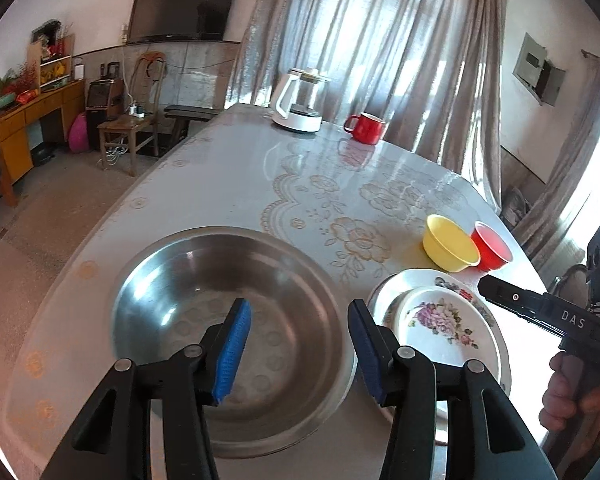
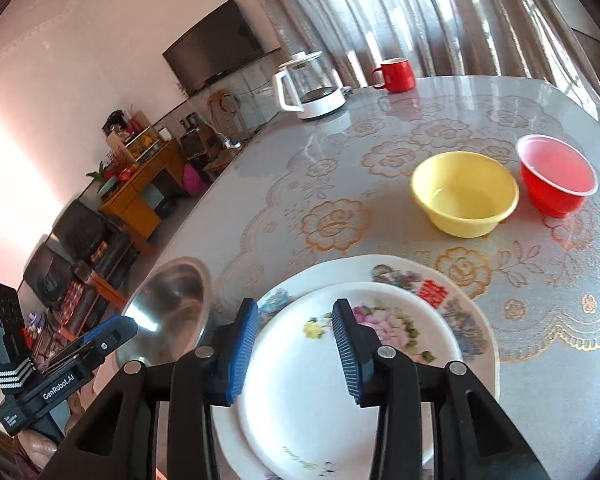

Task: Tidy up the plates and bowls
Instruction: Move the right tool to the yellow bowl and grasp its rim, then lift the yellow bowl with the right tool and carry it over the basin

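On the bench (image 1: 228, 168) you have two plates (image 2: 324, 376), the small one stacked on the big one, one steel basin (image 1: 228, 320), and two bowls: yellow (image 2: 464, 196) and red (image 2: 556, 176), side by side. Your left tongs (image 1: 300, 348) and right tongs (image 2: 296, 356) both stand apart, holding nothing.

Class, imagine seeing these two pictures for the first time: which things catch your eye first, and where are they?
A big shiny steel basin fills the near left of the table. Beside it, a small flowered plate lies on a larger plate. Beyond them a yellow bowl and a red bowl stand side by side.
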`<state>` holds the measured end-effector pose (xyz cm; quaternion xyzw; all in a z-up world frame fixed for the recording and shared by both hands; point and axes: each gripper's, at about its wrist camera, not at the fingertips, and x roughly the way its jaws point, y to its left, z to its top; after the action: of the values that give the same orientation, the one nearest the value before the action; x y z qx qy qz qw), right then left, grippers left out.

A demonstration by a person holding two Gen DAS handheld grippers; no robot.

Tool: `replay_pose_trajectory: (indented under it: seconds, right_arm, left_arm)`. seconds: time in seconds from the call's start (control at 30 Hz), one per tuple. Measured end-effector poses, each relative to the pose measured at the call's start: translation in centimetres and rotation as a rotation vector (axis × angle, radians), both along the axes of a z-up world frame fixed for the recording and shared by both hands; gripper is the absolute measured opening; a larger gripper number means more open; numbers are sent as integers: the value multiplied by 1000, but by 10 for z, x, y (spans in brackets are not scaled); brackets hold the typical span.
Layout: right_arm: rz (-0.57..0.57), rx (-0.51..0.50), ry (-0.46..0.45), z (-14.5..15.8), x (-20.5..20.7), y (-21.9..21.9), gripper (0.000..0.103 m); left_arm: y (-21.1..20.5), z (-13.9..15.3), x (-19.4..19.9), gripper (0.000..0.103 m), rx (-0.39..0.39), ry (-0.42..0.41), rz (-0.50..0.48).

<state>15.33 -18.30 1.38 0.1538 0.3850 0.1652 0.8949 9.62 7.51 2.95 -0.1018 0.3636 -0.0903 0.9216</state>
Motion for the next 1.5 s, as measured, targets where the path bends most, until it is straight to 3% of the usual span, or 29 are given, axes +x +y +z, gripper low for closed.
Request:
replay_pose_trajectory:
  seconds: [0.37,0.53,0.73,0.97,1.07,1.2,1.23,1.5]
  right_arm:
    - [-193,17,27,-9,31,-76,40]
    - [-228,8,39,-17,56,-91,40]
    - [-246,-21,62,-28,86,-105,40]
    - [-263,-37,87,-40,109,-114,39]
    - [-263,-46,94,-44,115,-115,33]
    - [-262,-75,101,-49,120,-113,26]
    - [-258,-75,104,-49,120,-113,22]
    - [-248,-74,90,-43,108,-111,22]
  left_arm:
    - [-83,7,62,52,18,75,-171]
    - [-117,4,97,52,10,108,-199]
    - [-143,-1,143,51,-65,163,-227]
    - [-182,-16,180,46,-42,190,-267]
    - [-194,-29,193,45,-31,224,-268]
    - [-205,-41,200,27,-82,249,-322]
    - [-205,-40,198,27,-88,240,-325]
    - [-195,-27,178,27,-90,198,-324]
